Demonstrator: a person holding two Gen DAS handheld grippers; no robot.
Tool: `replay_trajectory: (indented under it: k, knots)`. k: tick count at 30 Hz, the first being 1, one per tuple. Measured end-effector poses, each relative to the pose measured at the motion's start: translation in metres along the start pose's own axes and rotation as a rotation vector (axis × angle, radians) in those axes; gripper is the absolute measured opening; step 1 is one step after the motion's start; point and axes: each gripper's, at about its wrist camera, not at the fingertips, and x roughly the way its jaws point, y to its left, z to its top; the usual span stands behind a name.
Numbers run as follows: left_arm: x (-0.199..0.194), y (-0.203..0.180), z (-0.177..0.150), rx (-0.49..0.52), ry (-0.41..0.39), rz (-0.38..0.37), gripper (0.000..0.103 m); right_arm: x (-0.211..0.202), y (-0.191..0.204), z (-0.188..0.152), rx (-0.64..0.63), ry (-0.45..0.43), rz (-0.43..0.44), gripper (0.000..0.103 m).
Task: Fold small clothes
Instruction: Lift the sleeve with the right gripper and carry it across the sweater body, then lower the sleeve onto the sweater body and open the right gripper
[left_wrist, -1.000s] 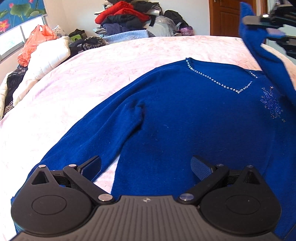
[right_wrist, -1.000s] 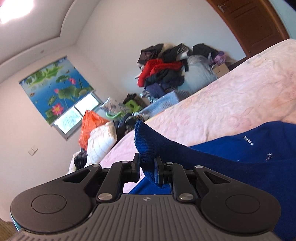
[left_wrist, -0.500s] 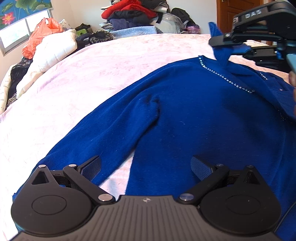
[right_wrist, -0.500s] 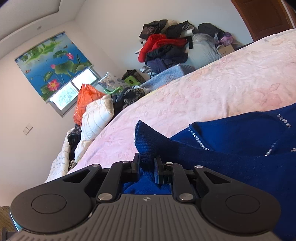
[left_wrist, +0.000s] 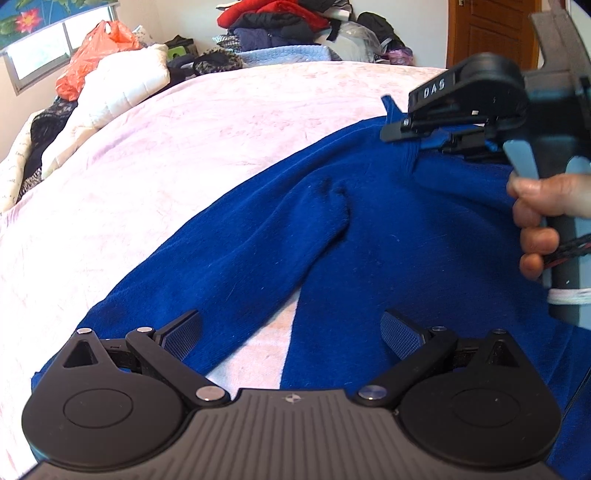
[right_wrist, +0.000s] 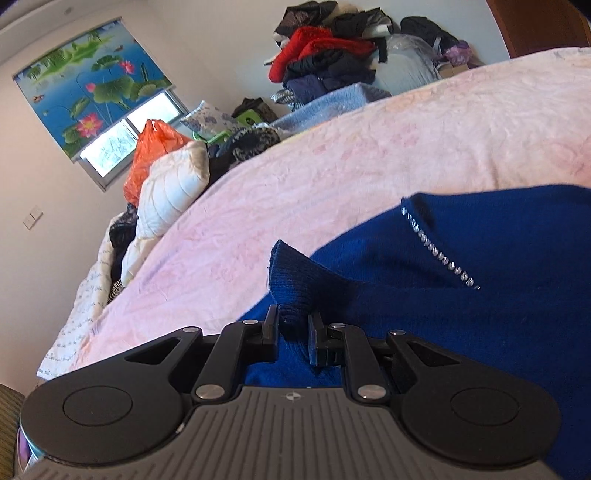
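A blue sweater with a rhinestone neckline lies spread on the pink bed. Its left sleeve runs down toward the near left. My left gripper is open and empty, low over the gap between that sleeve and the body. My right gripper is shut on the ribbed cuff of the other sleeve, which is folded across the sweater's chest. In the left wrist view the right gripper is at the upper right, low over the sweater's shoulder.
A pile of clothes is stacked beyond the bed's far edge. A white quilt and an orange bag lie at the far left by the window. A brown door is at the far right.
My right gripper has carried the cuff down and leftward across the sweater, laying the sleeve over the chest. My left gripper has stayed open, shifting slightly.
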Motion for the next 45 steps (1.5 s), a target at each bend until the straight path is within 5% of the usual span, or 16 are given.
replay_trajectory:
  k: [6,12,18,28,34,45]
  knots:
    - [0.000,0.005,-0.001,-0.011,0.007,-0.001,0.103,0.002,0.001,-0.006,0.031,0.040,0.034,0.043]
    - [0.000,0.005,-0.001,-0.014,0.011,0.002,0.103,-0.019,0.011,-0.003,0.003,0.017,0.076,0.048]
    - [-0.001,0.004,-0.001,-0.010,0.008,0.006,0.103,-0.002,-0.004,-0.011,0.011,0.097,-0.028,0.056]
    - [-0.006,0.004,-0.001,-0.021,0.002,0.012,0.103,-0.027,-0.001,-0.024,0.008,0.078,-0.028,0.067]
    - [-0.024,0.012,-0.015,-0.015,-0.013,-0.025,0.103,-0.060,0.024,-0.035,-0.061,0.026,0.073,0.068]
    - [-0.059,0.117,-0.051,-0.177,-0.013,0.271,0.103,-0.056,0.093,-0.080,-0.224,0.164,0.264,0.068]
